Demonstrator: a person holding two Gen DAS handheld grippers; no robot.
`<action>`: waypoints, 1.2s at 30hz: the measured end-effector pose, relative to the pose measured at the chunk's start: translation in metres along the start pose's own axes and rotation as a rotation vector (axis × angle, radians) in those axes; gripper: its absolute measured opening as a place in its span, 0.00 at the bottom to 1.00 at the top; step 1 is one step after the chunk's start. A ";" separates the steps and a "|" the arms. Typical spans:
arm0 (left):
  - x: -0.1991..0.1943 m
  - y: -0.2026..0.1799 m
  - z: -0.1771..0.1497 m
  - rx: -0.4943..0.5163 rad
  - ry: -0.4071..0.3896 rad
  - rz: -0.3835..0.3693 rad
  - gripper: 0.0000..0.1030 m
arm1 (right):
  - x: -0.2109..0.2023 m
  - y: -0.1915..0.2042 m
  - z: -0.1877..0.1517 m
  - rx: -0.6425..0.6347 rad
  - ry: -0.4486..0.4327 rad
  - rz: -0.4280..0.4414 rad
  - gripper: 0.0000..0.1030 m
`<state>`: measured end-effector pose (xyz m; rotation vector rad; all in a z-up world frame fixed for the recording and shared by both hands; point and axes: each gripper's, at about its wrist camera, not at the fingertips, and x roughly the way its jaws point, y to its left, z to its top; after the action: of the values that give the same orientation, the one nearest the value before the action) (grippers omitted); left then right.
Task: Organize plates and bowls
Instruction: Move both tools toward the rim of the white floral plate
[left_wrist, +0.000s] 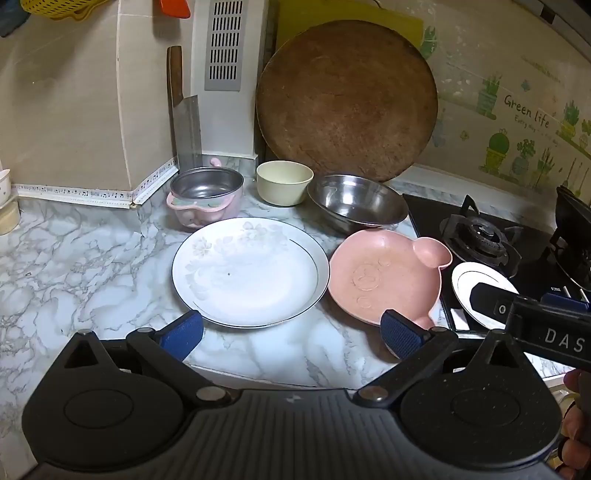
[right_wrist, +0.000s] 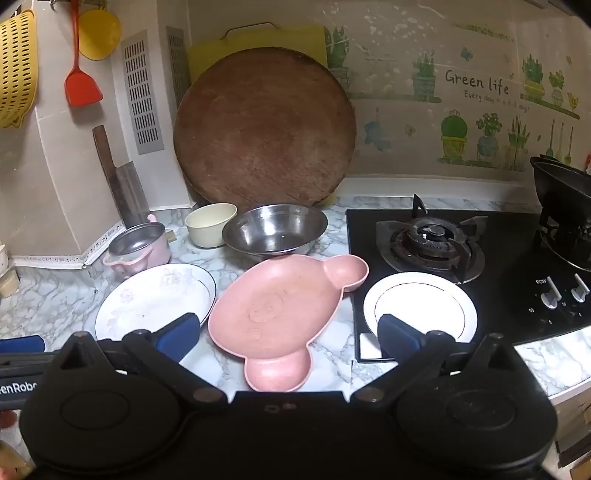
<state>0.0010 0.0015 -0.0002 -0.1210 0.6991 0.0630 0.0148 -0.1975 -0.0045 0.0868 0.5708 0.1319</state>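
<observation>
- The left claw (left_wrist: 291, 334) stands wide with nothing between its blue pads (left_wrist: 183, 334), hanging above the front edge of the marble worktop (left_wrist: 74, 266).
- Just past its pads lies the large white plate (left_wrist: 250, 271) with a faint flower print, flat on the worktop near the front edge.
- The right claw (right_wrist: 288, 334) is likewise spread wide and empty, over the front edge of the worktop further to the right.
- Between its pads, seen from the right wrist, sits the pink animal-shaped plate (right_wrist: 277, 314), one ear toward the front edge and the other toward the stove (right_wrist: 461, 266).
- The pink plate lies just beside the large white plate, to its right; whether their rims touch I cannot tell.
- A small white plate (right_wrist: 421, 306) with a dark ring rests on the front left corner of the stove, close to the right claw's right-hand pad.
- Behind the plates, toward the back edge of the worktop, stand three bowls in a row: a steel-lined pink bowl (left_wrist: 205, 197) on the left, a cream bowl (left_wrist: 284, 181) in the middle, and a wide steel bowl (left_wrist: 356, 203) on the right.
- A round wooden board (left_wrist: 347, 99) leans on the back wall behind the bowls, and a cleaver (left_wrist: 184, 118) stands upright at the back left corner.
</observation>
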 end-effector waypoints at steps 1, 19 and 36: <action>-0.003 -0.001 -0.002 0.021 -0.024 -0.006 1.00 | -0.001 0.000 0.000 -0.001 -0.001 -0.001 1.00; -0.023 -0.026 0.002 0.038 -0.081 -0.024 1.00 | -0.025 -0.019 0.008 0.002 -0.045 0.006 1.00; -0.037 -0.038 0.001 0.044 -0.108 -0.030 1.00 | -0.041 -0.033 0.009 0.035 -0.074 0.020 1.00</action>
<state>-0.0224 -0.0364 0.0278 -0.0852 0.5906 0.0253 -0.0112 -0.2364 0.0206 0.1310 0.4988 0.1374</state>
